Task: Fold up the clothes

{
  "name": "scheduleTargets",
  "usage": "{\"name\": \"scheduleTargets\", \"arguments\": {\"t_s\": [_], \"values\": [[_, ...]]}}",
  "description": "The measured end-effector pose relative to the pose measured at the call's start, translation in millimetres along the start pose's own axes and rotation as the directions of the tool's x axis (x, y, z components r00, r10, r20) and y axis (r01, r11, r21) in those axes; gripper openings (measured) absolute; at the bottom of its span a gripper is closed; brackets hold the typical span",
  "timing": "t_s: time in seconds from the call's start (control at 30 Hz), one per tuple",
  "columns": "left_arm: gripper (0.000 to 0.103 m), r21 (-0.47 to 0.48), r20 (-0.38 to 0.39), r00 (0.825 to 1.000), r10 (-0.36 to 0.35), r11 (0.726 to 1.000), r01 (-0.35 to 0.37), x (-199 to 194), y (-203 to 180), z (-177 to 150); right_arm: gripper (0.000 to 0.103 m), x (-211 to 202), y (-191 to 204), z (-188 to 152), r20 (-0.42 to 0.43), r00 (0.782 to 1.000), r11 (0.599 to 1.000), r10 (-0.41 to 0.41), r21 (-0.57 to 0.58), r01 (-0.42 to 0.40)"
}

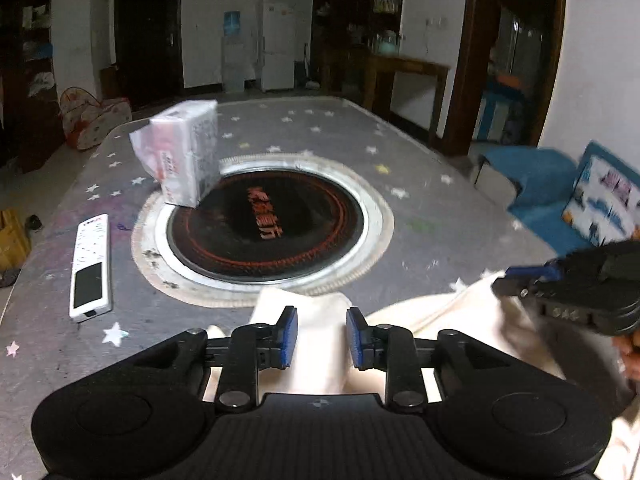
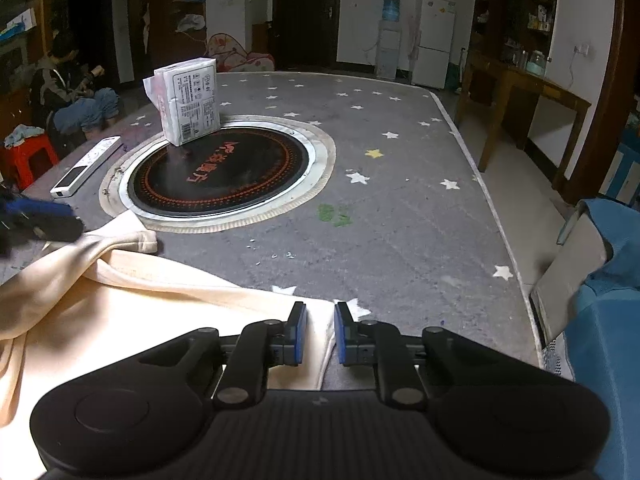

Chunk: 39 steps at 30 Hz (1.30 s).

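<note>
A cream garment (image 2: 120, 320) lies at the near edge of the star-patterned table (image 2: 400, 200), with a sleeve cuff (image 2: 136, 240) reaching toward the round cooktop. In the left wrist view, my left gripper (image 1: 322, 336) hangs over that sleeve (image 1: 304, 308). Its blue pads stand apart and the cloth lies under the gap, untouched. From the right wrist view it shows only as a blur (image 2: 40, 220). My right gripper (image 2: 321, 332) sits over the garment's right edge with a narrow gap between its pads, which do not press the cloth. It also shows from the side (image 1: 516, 280).
A black round cooktop (image 1: 264, 228) is set into the table's middle. A white tissue pack (image 1: 180, 156) stands on its far left rim. A white remote (image 1: 90, 268) lies left of it. A blue-covered seat (image 2: 600, 340) stands at the right. A person (image 2: 68, 80) sits far left.
</note>
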<state>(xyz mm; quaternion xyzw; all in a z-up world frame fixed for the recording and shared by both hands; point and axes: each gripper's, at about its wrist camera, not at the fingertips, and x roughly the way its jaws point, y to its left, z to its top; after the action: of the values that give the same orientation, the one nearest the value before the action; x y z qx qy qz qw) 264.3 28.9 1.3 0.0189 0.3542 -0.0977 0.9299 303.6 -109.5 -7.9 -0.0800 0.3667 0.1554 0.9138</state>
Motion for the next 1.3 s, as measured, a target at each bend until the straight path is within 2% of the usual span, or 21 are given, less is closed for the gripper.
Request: {"name": "scheduleTargets", "arguments": {"t_s": [0.17, 0.33, 0.5, 0.57, 0.73, 0.8, 0.87, 1.0, 1.13, 1.2, 1.3], "values": [[0.028, 0.004, -0.034, 0.999, 0.019, 1.000, -0.019, 17.4, -2.1, -1.8, 0.016, -1.9, -0.3, 0.0, 0.000, 1.000, 1.000, 0.006, -0.007, -0.006], [0.029, -0.034, -0.009, 0.998, -0.063, 0.997, 0.062, 7.6, 2.0, -1.3, 0.020, 0.5, -2.6, -0.7, -0.004, 1.000, 1.000, 0.004, 0.003, -0.004], [0.028, 0.008, -0.046, 0.999, -0.017, 1.000, 0.018, 22.3, -3.8, -3.9, 0.020, 4.0, -1.9, -1.8, -0.013, 1.000, 1.000, 0.008, 0.010, -0.008], [0.015, 0.003, -0.053, 0.999, -0.002, 1.000, 0.002, 26.3, -2.4, -6.2, 0.021, 4.1, -0.9, -1.4, -0.014, 1.000, 1.000, 0.007, 0.006, -0.007], [0.008, -0.033, 0.043, 0.998, 0.036, 0.999, -0.035, -4.5, 12.1, -3.7, 0.021, 4.9, 0.8, -1.6, -0.022, 1.000, 1.000, -0.005, -0.008, 0.005], [0.007, -0.066, 0.081, 0.994, 0.067, 0.996, -0.061, -24.9, 24.3, -2.3, 0.027, 5.0, 0.6, -1.5, -0.025, 1.000, 1.000, -0.013, -0.007, 0.013], [0.007, -0.111, 0.112, 0.988, 0.110, 0.989, -0.098, -45.2, 40.5, -3.4, 0.033, 4.2, 1.2, -1.9, -0.025, 0.999, 1.000, -0.026, -0.008, 0.025], [0.007, -0.215, 0.142, 0.966, 0.216, 0.959, -0.182, -86.2, 77.7, -12.2, 0.033, -1.3, 6.5, -1.0, -0.015, 0.999, 0.999, -0.045, -0.020, 0.045], [0.007, -0.270, 0.137, 0.925, 0.354, 0.912, -0.309, -124.9, 108.7, -31.9, 0.036, -13.2, 20.2, 0.4, 0.002, 1.000, 0.998, -0.024, -0.051, 0.024], [0.007, -0.292, 0.112, 0.909, 0.402, 0.888, -0.356, -138.2, 121.6, -41.9, 0.039, -19.9, 32.2, 0.8, 0.005, 1.000, 0.997, -0.001, -0.082, 0.002], [0.008, -0.295, 0.017, 0.902, 0.430, 0.865, -0.407, -142.4, 136.5, -57.5, 0.041, -30.8, 55.2, -2.2, 0.001, 0.998, 0.988, 0.058, -0.140, -0.057]]}}
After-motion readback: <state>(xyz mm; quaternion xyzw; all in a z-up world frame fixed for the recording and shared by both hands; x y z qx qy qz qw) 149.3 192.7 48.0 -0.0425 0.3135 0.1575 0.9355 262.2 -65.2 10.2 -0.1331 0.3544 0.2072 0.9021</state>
